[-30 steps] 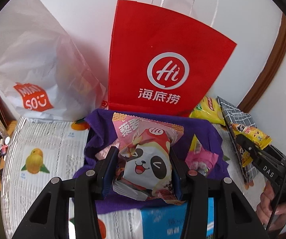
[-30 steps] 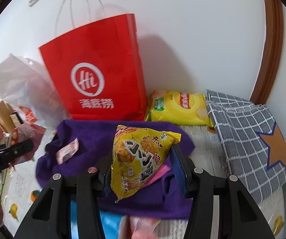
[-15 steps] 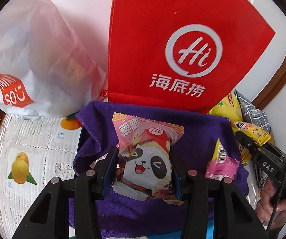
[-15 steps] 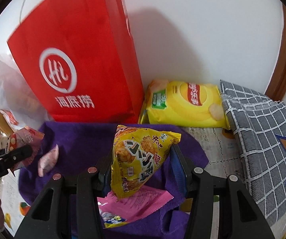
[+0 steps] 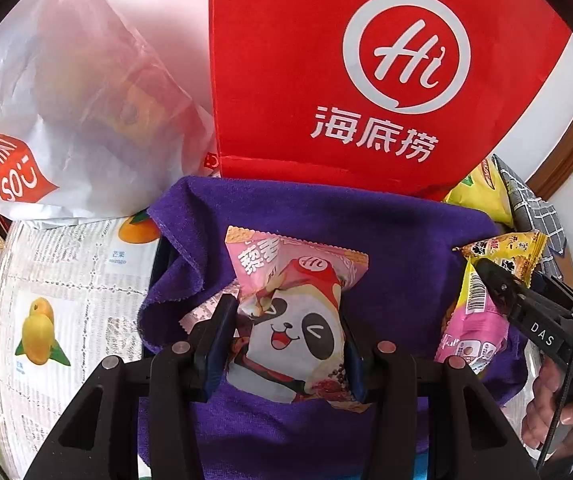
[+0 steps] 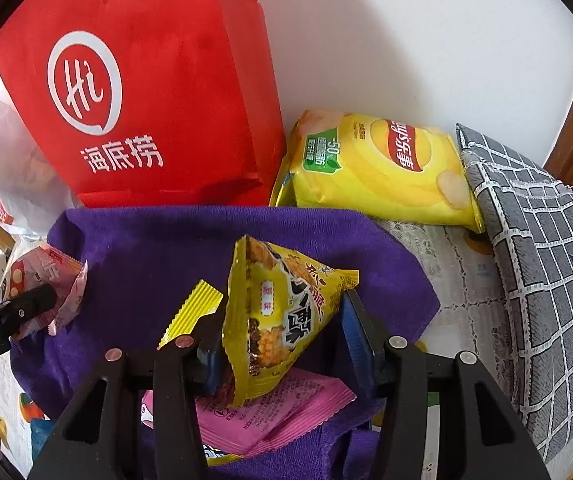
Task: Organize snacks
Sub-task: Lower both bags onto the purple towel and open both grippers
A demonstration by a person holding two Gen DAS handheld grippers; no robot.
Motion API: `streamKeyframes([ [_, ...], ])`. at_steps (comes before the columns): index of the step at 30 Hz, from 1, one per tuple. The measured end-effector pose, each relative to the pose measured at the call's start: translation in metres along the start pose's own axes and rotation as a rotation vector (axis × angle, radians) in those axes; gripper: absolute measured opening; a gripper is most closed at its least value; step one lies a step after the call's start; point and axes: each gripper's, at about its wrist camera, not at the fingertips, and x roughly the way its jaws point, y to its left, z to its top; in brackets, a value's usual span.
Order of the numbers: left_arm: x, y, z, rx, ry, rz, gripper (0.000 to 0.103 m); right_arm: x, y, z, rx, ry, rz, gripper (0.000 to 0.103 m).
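- Left gripper (image 5: 286, 344): jaws pinched on a pink panda-print snack packet (image 5: 292, 316), held upright between the pads, above a purple towel (image 5: 386, 232).
- Right gripper (image 6: 282, 340): jaws pinched on a yellow triangular snack pouch (image 6: 282, 316), also over the purple towel (image 6: 158, 248).
- Below the right gripper's jaws a pink snack sachet (image 6: 270, 416) lies flat on the towel; a yellow crimped packet edge (image 6: 190, 312) shows just left of the pouch.
- Beyond both grippers, touching the towel's far edge: a red Haidilao paper bag (image 5: 366, 80) standing against the wall.
- Right of the bag, beyond the right gripper: a yellow Lay's chip bag (image 6: 382, 172), beside a grey checked cloth pouch (image 6: 538, 248).
- Far left of the left gripper: a white Miniso plastic bag (image 5: 66, 100) on a fruit-print tablecloth (image 5: 66, 280).
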Motion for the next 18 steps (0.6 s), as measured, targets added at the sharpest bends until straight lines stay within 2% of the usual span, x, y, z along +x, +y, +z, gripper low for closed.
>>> streamKeyframes([
  [9, 0.009, 0.000, -0.001, -0.001, 0.026, -0.008, 0.046, -0.001, 0.002, -0.001, -0.016, -0.006, 0.002, 0.052],
  [12, 0.013, -0.001, 0.000, -0.006, 0.036, -0.011, 0.046, -0.002, 0.002, 0.000, -0.011, -0.008, 0.005, 0.058],
  [16, 0.015, -0.003, 0.000, -0.008, 0.041, -0.019, 0.046, -0.004, 0.002, 0.001, -0.003, -0.013, 0.009, 0.060],
  [18, 0.015, -0.003, -0.001, -0.008, 0.041, -0.024, 0.046, -0.008, 0.003, 0.002, -0.001, -0.018, 0.013, 0.065],
])
